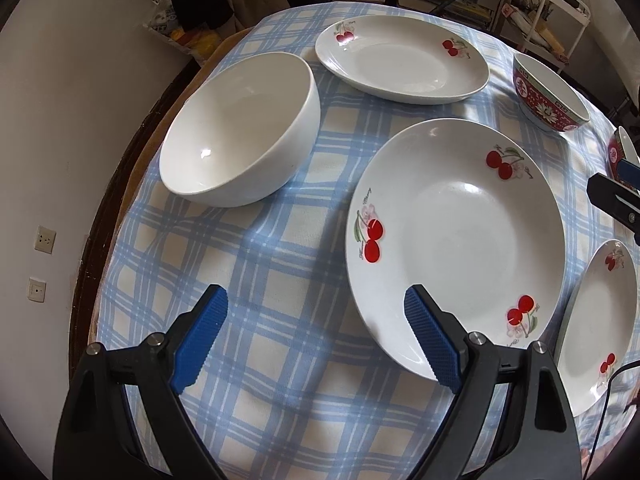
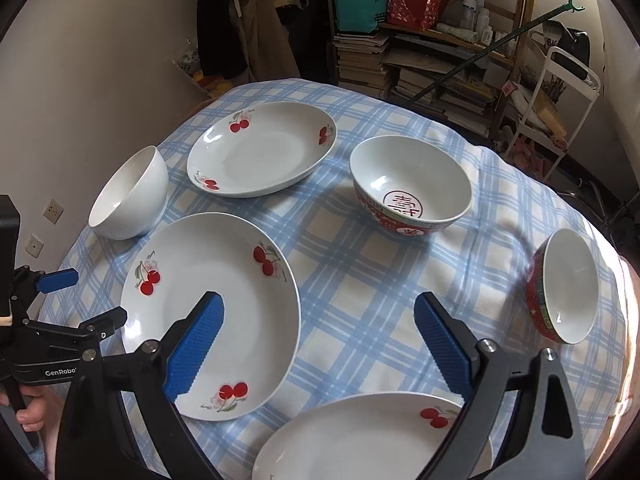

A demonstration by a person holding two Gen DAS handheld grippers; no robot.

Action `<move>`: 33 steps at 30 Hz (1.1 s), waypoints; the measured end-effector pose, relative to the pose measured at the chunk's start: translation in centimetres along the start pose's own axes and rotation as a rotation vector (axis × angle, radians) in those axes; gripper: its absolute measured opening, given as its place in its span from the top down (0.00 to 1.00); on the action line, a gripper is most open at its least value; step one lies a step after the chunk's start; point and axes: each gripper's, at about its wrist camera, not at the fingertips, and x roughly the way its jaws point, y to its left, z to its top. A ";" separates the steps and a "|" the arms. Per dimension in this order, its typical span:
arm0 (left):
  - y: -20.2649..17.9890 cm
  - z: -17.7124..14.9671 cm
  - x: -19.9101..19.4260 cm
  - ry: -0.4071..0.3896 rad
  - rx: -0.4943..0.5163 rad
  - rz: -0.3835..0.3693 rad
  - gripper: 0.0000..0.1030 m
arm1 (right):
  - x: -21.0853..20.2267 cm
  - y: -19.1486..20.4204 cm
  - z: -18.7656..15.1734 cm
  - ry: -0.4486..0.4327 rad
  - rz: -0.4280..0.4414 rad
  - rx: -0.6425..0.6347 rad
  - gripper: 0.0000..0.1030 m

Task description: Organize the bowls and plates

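1. While the left wrist view is inspected, the left gripper stands wide with nothing between its blue pads, hanging over bare checked tablecloth just beside the middle cherry plate.
   - A white bowl sits alone to the left, a far cherry plate behind, a red patterned bowl at the right, and a near cherry plate at the right edge.
   - No piece rests on another.
2. As the right wrist view shows, the right gripper is likewise wide and empty, above cloth between the middle plate and the near plate.
   - A small red bowl stands apart at the right; the larger red bowl sits mid-table.
   - The other gripper appears at the left edge, held by a hand.
3. Finding: three plates and three bowls lie separately, none stacked. Judged from this layout, organizing has not visibly begun; all grouping of plates and of bowls remains.
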 end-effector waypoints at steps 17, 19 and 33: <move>1.2 0.3 2.8 0.001 -0.036 -0.082 0.14 | 5.4 2.0 0.0 0.112 -0.007 -0.046 0.03; 1.4 0.3 3.1 0.010 -0.043 -0.088 0.14 | 5.9 2.2 -0.1 0.138 0.005 -0.057 0.03; 1.1 0.3 3.6 0.002 -0.052 -0.186 0.57 | 8.4 3.9 -1.0 0.191 -0.021 -0.103 0.03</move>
